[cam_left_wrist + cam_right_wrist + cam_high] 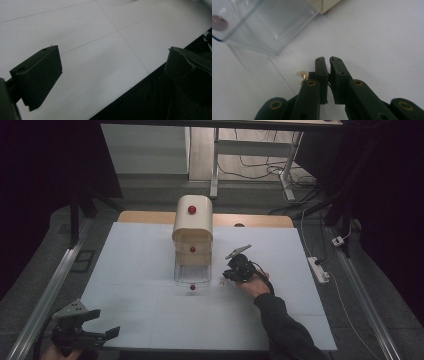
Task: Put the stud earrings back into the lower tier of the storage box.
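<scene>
Standing mid-table on the matte white sheet (135, 270): rounded cream drawer cabinet (192, 222) with glossy red knobs, its clear plastic bottom drawer (192, 273) pulled out toward the near side. Just right of that drawer, right gripper (231, 273) low over the sheet, black jaws nearly together with a thin slit between, nothing clearly clamped. Beside the jaw tips, small shiny gold-coloured piece (303, 75), shape unclear. At near left corner, left gripper (102, 325), blocky matte jaws wide apart, empty.
</scene>
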A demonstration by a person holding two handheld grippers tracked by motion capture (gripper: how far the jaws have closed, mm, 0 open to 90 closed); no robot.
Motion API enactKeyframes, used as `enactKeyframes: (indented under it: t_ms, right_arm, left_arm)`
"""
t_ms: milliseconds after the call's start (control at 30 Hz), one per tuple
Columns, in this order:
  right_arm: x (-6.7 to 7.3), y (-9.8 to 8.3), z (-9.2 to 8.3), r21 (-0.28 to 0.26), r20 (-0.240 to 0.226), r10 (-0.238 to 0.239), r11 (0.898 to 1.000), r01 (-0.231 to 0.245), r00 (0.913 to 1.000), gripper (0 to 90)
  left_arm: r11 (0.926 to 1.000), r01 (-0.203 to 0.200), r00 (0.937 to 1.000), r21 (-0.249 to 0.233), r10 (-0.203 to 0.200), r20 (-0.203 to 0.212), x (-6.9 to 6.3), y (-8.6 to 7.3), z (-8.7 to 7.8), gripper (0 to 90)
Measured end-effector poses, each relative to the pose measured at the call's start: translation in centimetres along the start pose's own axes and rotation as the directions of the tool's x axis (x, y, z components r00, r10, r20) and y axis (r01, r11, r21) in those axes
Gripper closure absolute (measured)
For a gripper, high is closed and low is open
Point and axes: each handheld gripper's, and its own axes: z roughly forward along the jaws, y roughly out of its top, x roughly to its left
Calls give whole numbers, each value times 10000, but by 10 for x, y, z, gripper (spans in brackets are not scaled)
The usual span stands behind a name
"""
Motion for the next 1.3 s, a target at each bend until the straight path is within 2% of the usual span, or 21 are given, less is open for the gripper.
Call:
enactKeyframes:
  t_ms: [167, 500, 800, 1033, 1200, 1300]
  right_arm:
    - [3, 6, -17, -654, -220, 190, 9977, -204, 9996, 848]
    - [13, 18, -37, -1356, -754, 390, 9896, -489, 9964, 849]
    - [33, 35, -48, -2083, -1300, 62, 9775, -334, 9915, 848]
    - [50, 46, -44, -2223, -1557, -215, 9749, -138, 9876, 846]
    - [56, 48, -31, -2035, -1343, -454, 9789, 173, 9899, 844]
    - [57, 46, -21, -1820, -1231, -437, 9831, 207, 9914, 842]
  left_arm:
    - [10000, -55, 10000, 9, 55, -8, -1, 0, 0, 9]
    - [10000, -58, 10000, 32, 58, -17, -1, 0, 0, 10]
    - [10000, -58, 10000, 48, 58, -25, -1, 0, 0, 11]
    - [10000, -56, 10000, 76, 56, -23, -1, 0, 1, 12]
    - [9999, -63, 10000, 82, 63, -22, -1, 0, 1, 13]
    - [9999, -64, 10000, 89, 64, -20, -1, 0, 1, 13]
